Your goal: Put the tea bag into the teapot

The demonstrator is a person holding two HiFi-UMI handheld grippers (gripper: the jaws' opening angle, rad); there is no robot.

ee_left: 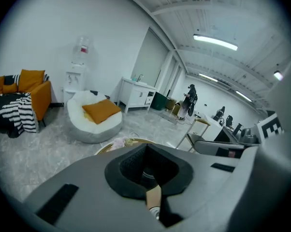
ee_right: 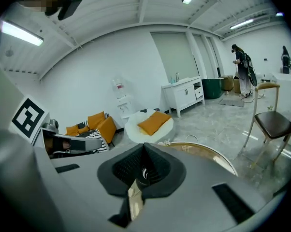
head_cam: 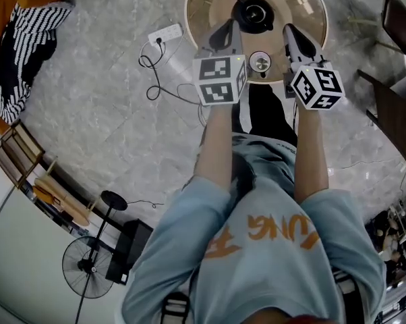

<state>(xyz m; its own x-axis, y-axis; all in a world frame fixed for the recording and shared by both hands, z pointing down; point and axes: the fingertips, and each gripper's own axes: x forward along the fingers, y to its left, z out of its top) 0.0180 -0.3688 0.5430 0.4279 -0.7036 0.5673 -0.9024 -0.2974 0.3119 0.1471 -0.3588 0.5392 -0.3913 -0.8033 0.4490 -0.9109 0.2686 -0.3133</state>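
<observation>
Left hand-held gripper [head_cam: 227, 29] and right hand-held gripper [head_cam: 291, 31] both had jaws together on nothing, over the near edge of the round tabletop [head_cam: 314, 9]. Tea bag wasn't findable in any view. Risk: going down blind could knock the small round metal piece [head_cam: 259, 62] at that edge, or the teapot [head_cam: 251, 15] mid-table. The top looked slick; beyond it were a marble floor [head_cam: 102, 113], power strip [head_cam: 164, 34] and orange sofa [ee_left: 32, 88].

Bright, even light from ceiling tubes [ee_left: 215, 41]; shadows faint, edges bent by wide lens, corners black, nearest parts soft
</observation>
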